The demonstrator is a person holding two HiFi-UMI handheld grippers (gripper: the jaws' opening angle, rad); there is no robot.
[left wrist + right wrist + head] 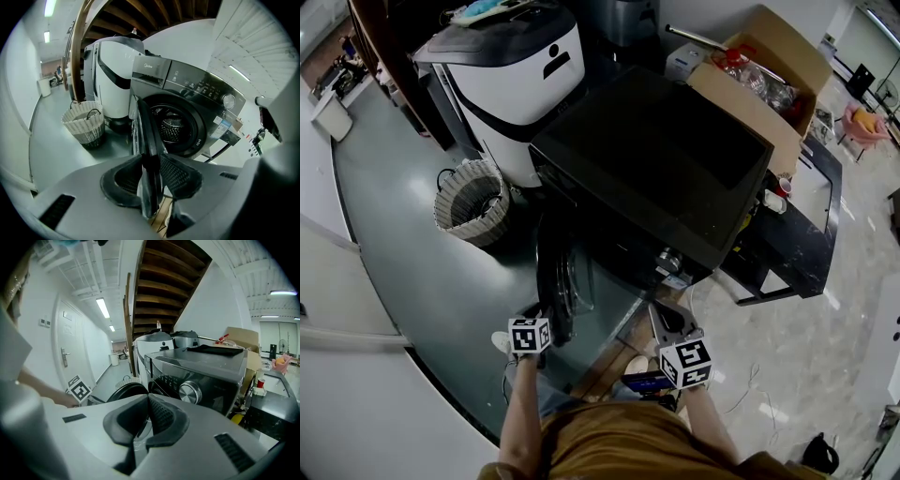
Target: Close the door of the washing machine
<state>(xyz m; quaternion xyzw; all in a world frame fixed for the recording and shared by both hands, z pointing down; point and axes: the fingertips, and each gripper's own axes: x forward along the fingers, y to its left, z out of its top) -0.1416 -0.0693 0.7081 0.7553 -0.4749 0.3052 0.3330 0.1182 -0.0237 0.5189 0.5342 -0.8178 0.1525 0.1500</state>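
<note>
Glossy grey floor; wooden stairs overhead. Left claw is clamped on the edge of the open door, with the washing machine ahead of it and a wicker basket to its left. Right claw: pads together, empty. Only the left gripper view shows the drum.

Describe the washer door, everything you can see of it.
The door is round, with a dark glossy rim and what looks like a clear bulging window. It stands wide open, swung out from the left side of the drum opening, and shows edge-on in the left gripper view. The left tool is clamped on its outer rim.
</note>
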